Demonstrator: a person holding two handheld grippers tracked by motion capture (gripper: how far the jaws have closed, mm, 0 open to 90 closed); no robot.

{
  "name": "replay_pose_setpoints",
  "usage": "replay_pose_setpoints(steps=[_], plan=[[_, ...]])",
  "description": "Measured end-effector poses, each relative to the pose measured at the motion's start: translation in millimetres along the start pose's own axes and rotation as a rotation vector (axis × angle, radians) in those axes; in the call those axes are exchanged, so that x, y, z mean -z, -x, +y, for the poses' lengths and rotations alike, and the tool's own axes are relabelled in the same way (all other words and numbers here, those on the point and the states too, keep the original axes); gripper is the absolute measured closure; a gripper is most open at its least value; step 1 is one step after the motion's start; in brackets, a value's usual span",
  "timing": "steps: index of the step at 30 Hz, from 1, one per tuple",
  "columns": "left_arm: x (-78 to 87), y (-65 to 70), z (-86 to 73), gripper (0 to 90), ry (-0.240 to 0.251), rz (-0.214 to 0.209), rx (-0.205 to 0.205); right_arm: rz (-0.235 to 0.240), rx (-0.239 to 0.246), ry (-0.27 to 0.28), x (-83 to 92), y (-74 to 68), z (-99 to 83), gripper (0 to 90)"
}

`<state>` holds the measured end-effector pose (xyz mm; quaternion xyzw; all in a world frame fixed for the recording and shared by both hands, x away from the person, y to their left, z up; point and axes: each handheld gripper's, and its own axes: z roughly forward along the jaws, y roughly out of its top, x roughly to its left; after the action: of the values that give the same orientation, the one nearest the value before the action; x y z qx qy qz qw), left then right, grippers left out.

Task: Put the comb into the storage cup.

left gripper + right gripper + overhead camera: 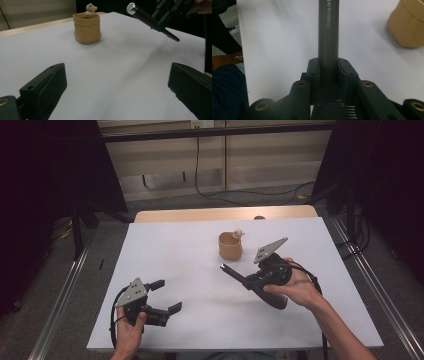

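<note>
Pen (328, 32): dark barrel, clamped between the jaws of the right gripper (329, 67), lying along them and sticking out past the tips. In the high view the pen (233, 272) is off the table (175, 245), its free end just short of the cup (230, 245), on the person's side of it. Chrome end cap shows in the left gripper view. Cup: tan, upright, small figure (90, 8) on its rim. Left gripper (164, 296): well away from the cup, near the table's front edge; jaws spread, nothing between them.
</note>
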<state>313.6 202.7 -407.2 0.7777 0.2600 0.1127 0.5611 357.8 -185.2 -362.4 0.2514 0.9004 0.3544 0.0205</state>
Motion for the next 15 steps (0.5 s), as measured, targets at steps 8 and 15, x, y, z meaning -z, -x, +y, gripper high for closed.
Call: replay_pose_setpoints(steps=[8, 15], plan=[[-5.9, 6.6, 3.6, 2.6, -0.012, -0.045, -0.025, 0.030, 0.019, -0.030, -10.2, -10.2, 4.0, 72.7], [-14.3, 5.5, 8.6, 4.9, -0.023, -0.085, 0.040, 0.045, 0.038, -0.067, -12.0, -11.6, 7.1, 72.7]])
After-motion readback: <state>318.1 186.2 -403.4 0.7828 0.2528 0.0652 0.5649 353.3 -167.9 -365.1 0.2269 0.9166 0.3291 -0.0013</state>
